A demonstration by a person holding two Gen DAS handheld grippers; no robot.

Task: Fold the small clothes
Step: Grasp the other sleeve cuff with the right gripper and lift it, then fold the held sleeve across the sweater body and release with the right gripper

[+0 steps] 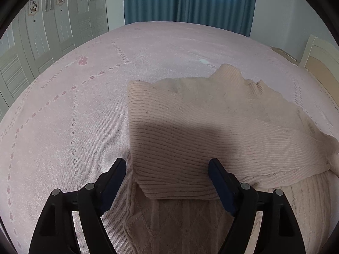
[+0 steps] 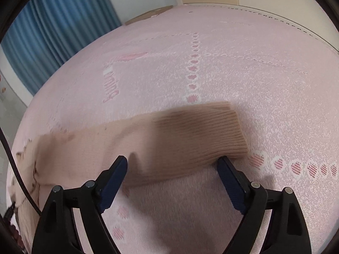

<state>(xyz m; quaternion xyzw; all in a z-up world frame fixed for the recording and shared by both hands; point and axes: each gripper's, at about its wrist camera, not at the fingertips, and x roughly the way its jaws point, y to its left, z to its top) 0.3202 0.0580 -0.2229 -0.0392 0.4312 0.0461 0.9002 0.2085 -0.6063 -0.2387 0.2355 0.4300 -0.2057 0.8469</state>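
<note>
Observation, folding of a small knit garment on a bed

Left wrist view: the left gripper (image 1: 167,169) stands spread, jaws well apart, nothing pinched. The beige sweater (image 1: 211,131) lies flat on the pink bedspread (image 1: 74,116), ahead of and slightly right of this gripper. A ribbed part of it is already turned over the cable-knit body (image 1: 180,222), and the folded near edge runs across the gap between the two fingers. The pads do not press the cloth; the right-hand finger sits over the knit, the left-hand one over bare bedspread just beside the garment's left border.

Right wrist view: the right gripper (image 2: 172,165) is likewise spread and empty. A sleeve (image 2: 148,139) lies stretched out in front of it, long axis running from lower left to upper right across the picture, ribbed cuff (image 2: 211,127) at the right end. The sleeve's near edge passes right at both fingertips. The picture is blurred, so contact cannot be settled; no pinch is visible. The rest of the garment trails off to the left edge, where a dark cable (image 2: 12,158) crosses the frame.

Judgement: the sleeve is the loose part left to fold. The right gripper is nearer to it, and the cuff end lies toward its right-hand finger. The sleeve's axis lies roughly crosswise to the fingers, so a grasp near the cuff probably calls for closing over the near edge, then carrying it left toward the body. The blue curtain (image 1: 190,0) marks the far side
</note>
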